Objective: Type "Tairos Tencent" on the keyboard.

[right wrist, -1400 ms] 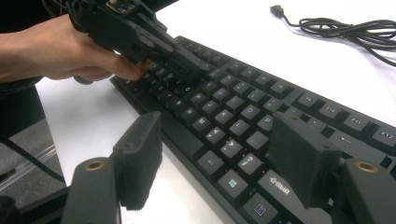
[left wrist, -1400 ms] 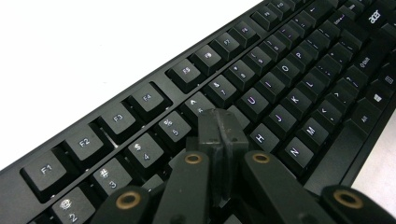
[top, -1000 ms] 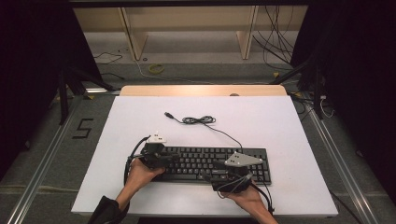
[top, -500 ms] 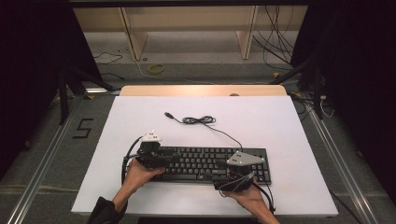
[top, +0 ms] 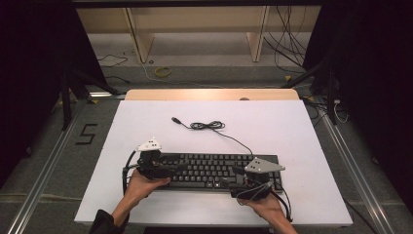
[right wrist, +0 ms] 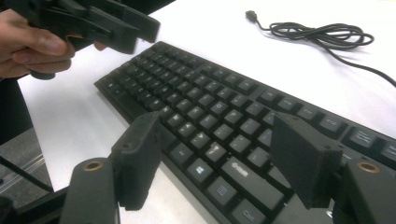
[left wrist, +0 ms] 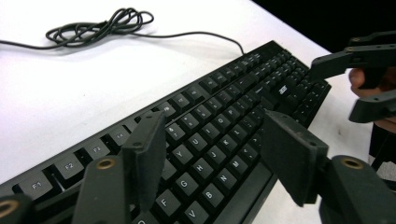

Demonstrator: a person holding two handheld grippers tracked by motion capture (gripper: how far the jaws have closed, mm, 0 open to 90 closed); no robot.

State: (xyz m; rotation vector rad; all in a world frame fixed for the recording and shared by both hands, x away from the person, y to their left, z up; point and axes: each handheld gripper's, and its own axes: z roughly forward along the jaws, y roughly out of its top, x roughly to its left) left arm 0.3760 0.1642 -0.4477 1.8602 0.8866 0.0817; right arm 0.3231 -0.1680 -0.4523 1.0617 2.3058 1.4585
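Both grippers, left [left wrist: 210,158] (jaws just opening) and right [right wrist: 219,158], gape empty over the keyboard [top: 214,169]; bare white table [top: 272,122] lies beyond.

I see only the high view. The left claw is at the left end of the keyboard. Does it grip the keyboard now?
Observer: No. In the left gripper view the left claw has just been opening. Its jaws stand wide apart above the keyboard and press on nothing.
Operator: Which keys are under it?
Observer: Letter keys. The G key shows between the jaws.
Operator: And the right claw?
Observer: The right gripper view shows the right claw open too, with its jaws apart over the keyboard's near edge and no thing held.
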